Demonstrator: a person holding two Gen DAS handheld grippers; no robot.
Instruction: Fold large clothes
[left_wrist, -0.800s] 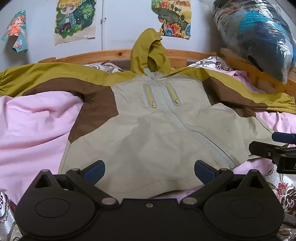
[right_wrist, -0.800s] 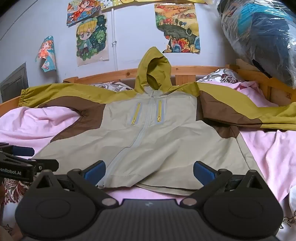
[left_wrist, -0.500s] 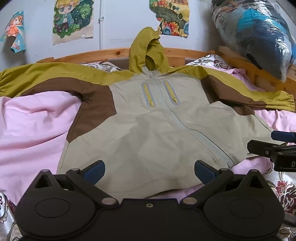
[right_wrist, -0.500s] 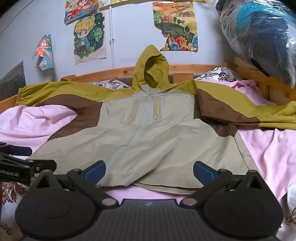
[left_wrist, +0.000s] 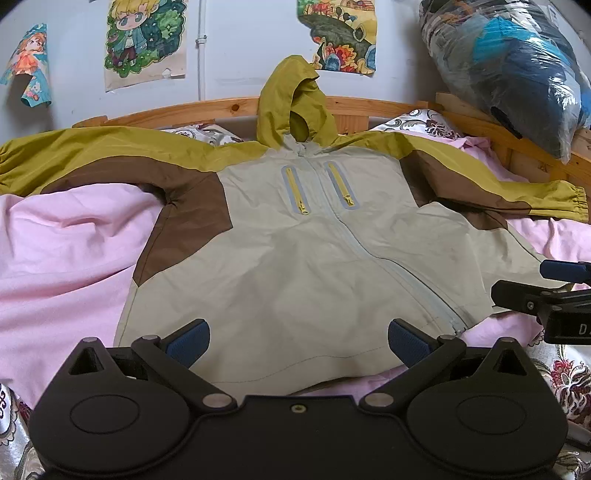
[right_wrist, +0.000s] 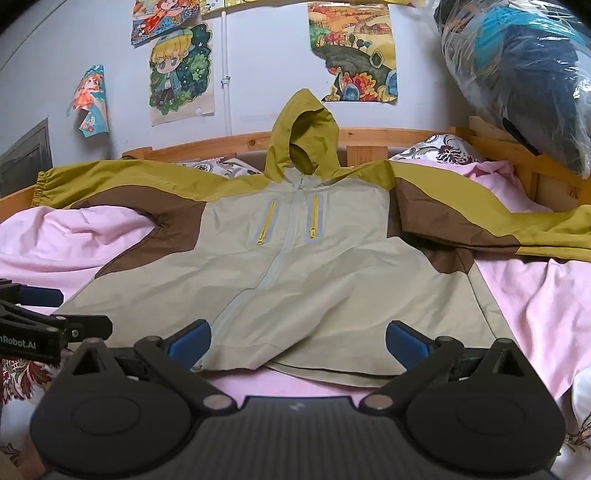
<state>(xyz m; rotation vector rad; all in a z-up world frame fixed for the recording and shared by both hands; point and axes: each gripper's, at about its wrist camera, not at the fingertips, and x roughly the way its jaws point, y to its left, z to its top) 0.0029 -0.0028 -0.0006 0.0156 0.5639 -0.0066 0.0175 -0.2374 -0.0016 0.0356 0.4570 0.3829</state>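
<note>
Lying flat on pink sheet (left_wrist: 66, 236): jacket (left_wrist: 295, 266), unfolded.

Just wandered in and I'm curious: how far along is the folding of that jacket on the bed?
Barely begun. Done: the jacket lies spread flat, zipped, sleeves out, hood propped against the headboard. In hand: nothing; the left tool and right tool hang open near the hem, gripping no fabric. Left: every fold, sleeves, hood and body.
</note>
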